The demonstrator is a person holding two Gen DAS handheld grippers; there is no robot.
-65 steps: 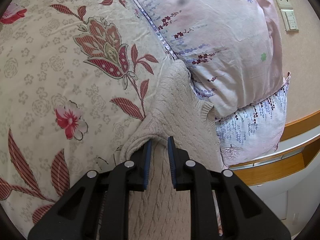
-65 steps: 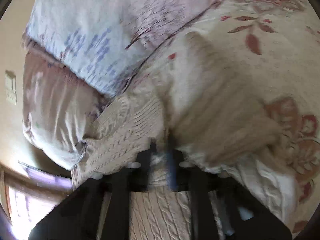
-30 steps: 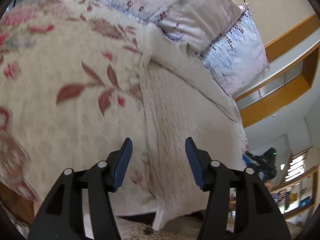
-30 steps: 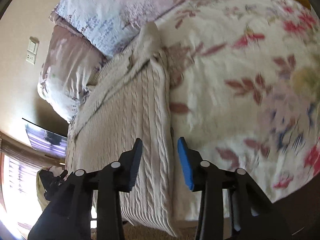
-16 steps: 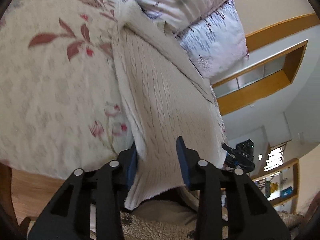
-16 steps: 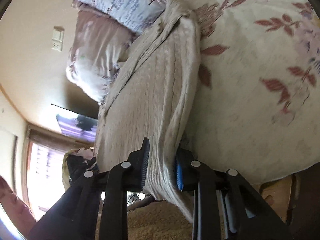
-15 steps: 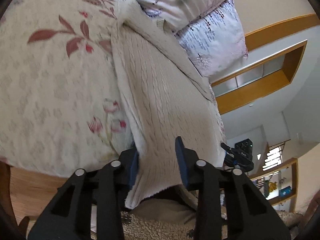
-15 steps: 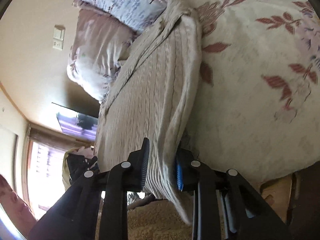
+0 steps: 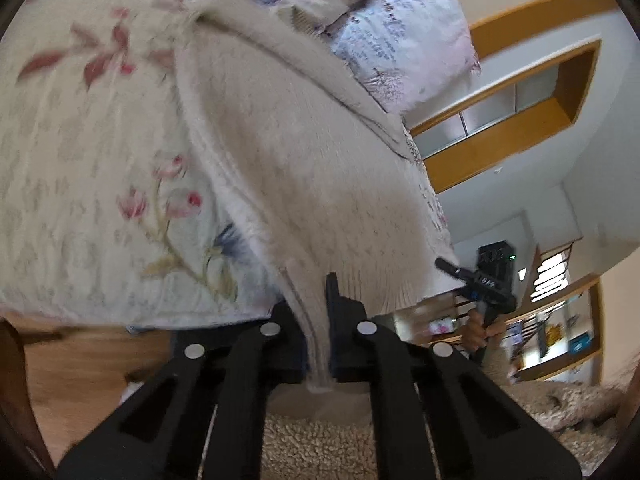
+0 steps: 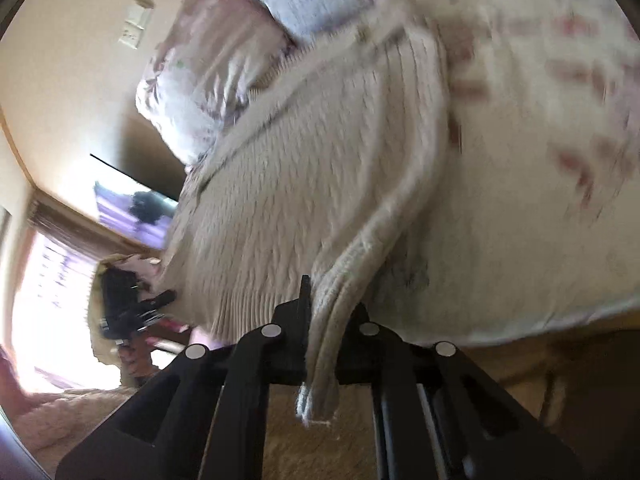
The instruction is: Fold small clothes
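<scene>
In the left wrist view, the left gripper [image 9: 316,300] has its jaws clenched on the near hem corner of a cream cable-knit sweater [image 9: 304,168], whose edge passes between the two black fingers and hangs out below them. The sweater stretches away from the gripper across a floral bedspread [image 9: 88,168], its far end reaching the pale purple-print pillows [image 9: 400,36] at the far right. At the right of this view the right gripper [image 9: 476,280] shows at the sweater's other near corner, with a wooden shelf [image 9: 512,116] on the wall beyond. In the right wrist view, the right gripper [image 10: 326,308] is likewise clamped on a bunched fold of the sweater [image 10: 320,168], the ribbed hem hanging down through the fingers. The knit spreads toward the far pillows [image 10: 224,80], with the bedspread [image 10: 540,200] on the right, much blurred. At the left, the left gripper [image 10: 136,304] appears at the hem's other end, too blurred to tell its grip from here.
</scene>
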